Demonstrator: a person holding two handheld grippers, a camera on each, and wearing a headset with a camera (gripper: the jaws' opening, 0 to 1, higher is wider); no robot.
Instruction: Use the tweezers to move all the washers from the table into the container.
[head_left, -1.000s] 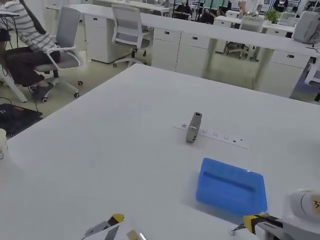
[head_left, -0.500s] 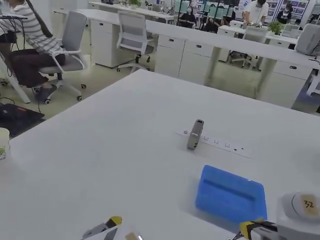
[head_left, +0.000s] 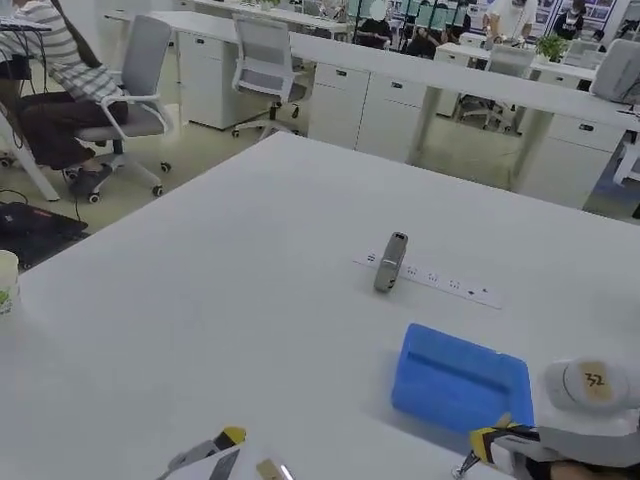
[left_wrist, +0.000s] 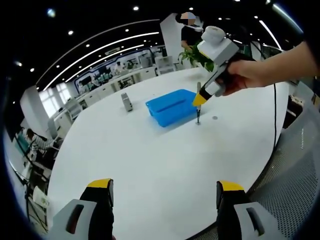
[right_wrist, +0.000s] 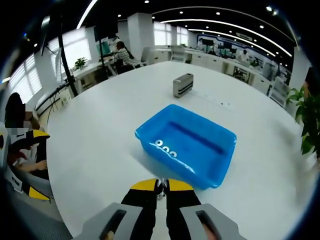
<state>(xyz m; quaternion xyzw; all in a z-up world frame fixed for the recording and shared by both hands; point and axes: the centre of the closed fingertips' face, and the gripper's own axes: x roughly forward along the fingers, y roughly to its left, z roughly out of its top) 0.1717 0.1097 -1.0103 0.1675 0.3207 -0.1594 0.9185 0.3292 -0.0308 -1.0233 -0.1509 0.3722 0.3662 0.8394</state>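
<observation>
Right gripper view: right gripper (right_wrist: 161, 183) clamped on thin metal tweezers (right_wrist: 160, 190), blue plastic container (right_wrist: 205, 175) ahead. Left gripper view: small grey washer (left_wrist: 214, 118) on white table (left_wrist: 150, 160), just beside tweezer tips, opposite the container

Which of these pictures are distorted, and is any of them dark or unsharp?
Head view: straight lines, but dim and a little soft, even on the blue container. Left gripper view: strong fisheye, the table edge and ceiling lights bend into arcs. Right gripper view: same bending, yet the washers in the container are sharp.
</observation>
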